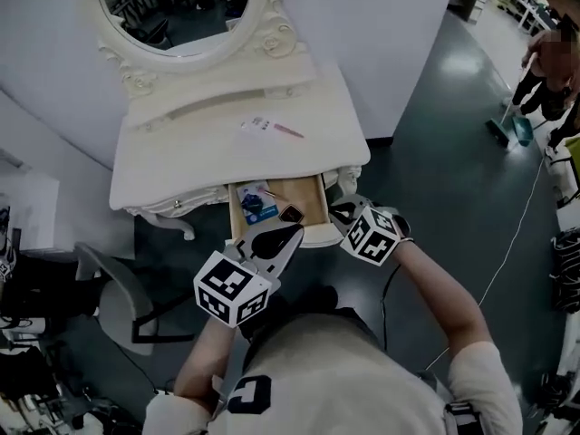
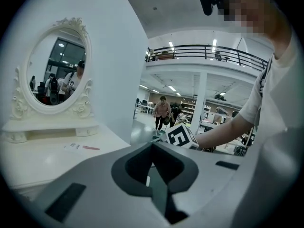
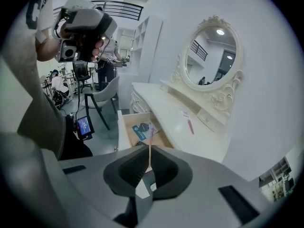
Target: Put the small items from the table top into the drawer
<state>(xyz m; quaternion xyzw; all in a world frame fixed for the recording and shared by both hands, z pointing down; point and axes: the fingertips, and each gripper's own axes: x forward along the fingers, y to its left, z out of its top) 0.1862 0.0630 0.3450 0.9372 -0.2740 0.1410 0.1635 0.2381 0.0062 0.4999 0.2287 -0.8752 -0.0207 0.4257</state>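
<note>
Dark polished flooring is stretching under a white dressing table (image 1: 172, 166) set against a pale wall. Nearest the person, the left gripper (image 1: 292, 233) is hovering over the front edge of the open drawer (image 1: 314, 198), its jaws pressed together with nothing between them. The right gripper (image 1: 347, 210) is hanging beside the drawer's front right corner, its jaws likewise closed and empty. Inside the drawer, a blue-and-white packet (image 1: 256, 201) is lying at the left side, and a dark item (image 1: 291, 213) is sitting near the front. Farther back, right of the table's middle, a small white card (image 1: 256, 124) and a thin pink stick (image 1: 289, 131) are lying side by side. An oval mirror (image 1: 181, 7) is standing at the back edge.
</note>
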